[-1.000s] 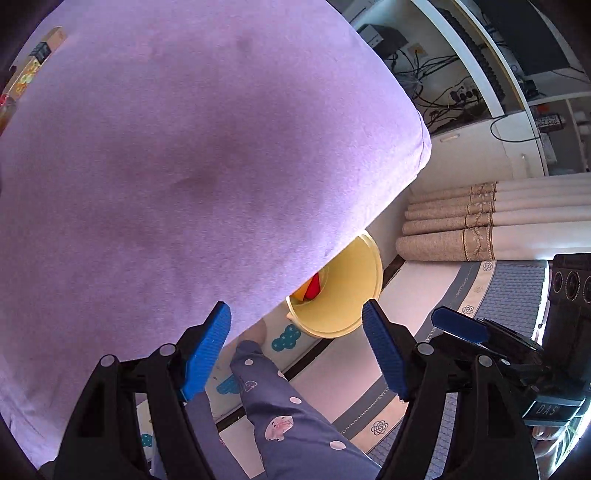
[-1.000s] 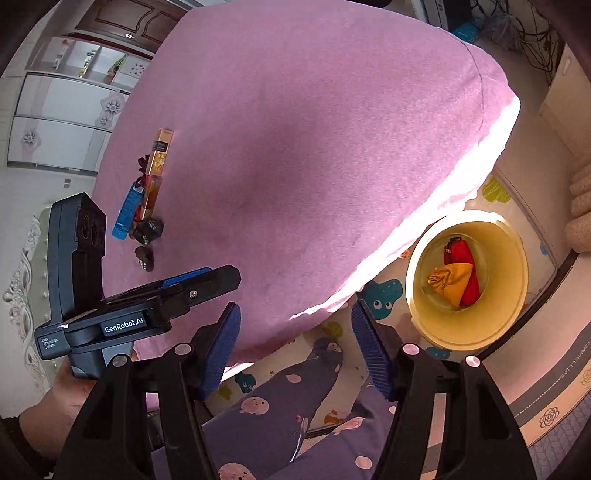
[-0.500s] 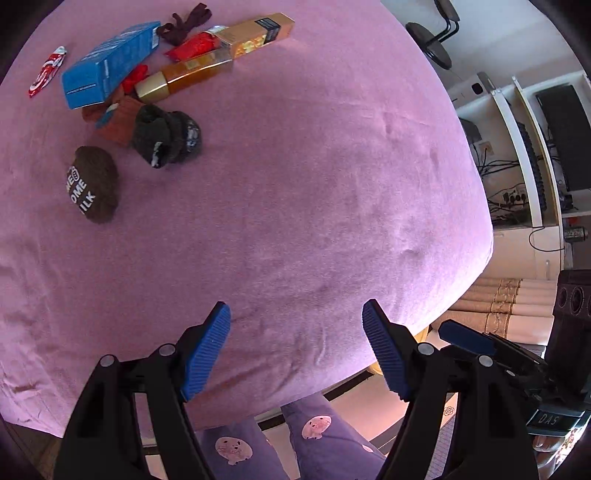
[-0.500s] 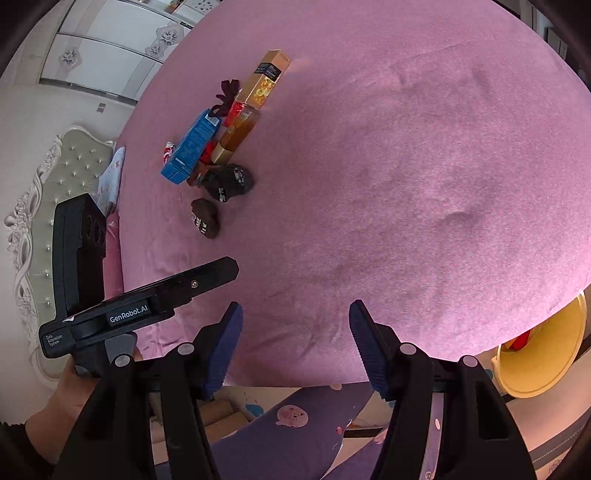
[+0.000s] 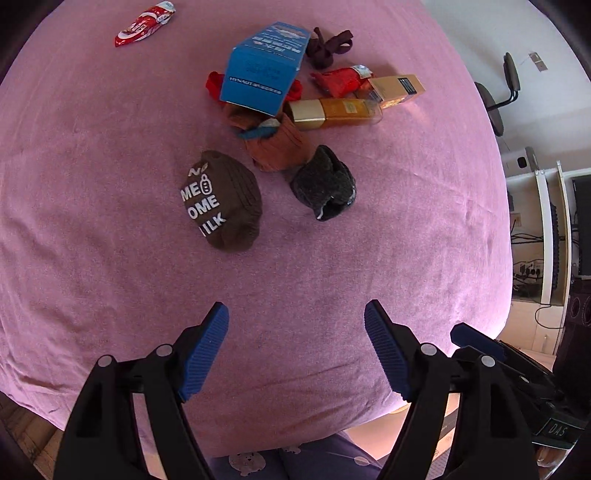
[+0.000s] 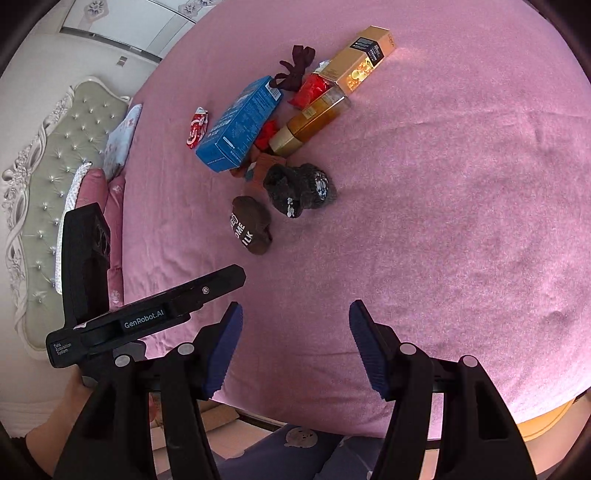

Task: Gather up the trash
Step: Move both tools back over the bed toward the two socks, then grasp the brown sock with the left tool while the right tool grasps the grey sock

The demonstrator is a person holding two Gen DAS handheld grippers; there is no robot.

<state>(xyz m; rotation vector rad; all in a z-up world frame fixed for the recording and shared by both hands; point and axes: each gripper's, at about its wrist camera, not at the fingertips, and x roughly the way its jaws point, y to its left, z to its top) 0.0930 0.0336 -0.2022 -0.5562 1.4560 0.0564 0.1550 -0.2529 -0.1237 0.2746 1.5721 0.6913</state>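
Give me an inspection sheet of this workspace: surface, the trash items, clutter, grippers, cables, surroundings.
Surface: pink bedspread, lightly wrinkled.
Job's things: blue carton, gold box, amber bottle and two red wrappers, clustered at the far side.
Clutter: brown printed sock, dark grey sock, orange-brown sock, dark maroon cloth.
Grippers: left gripper and right gripper open, empty, hanging above the near bedspread.
Cables: tangle on shelving, off the bed.
Surroundings: tufted headboard, pillows, office chair, yellow bin rim.
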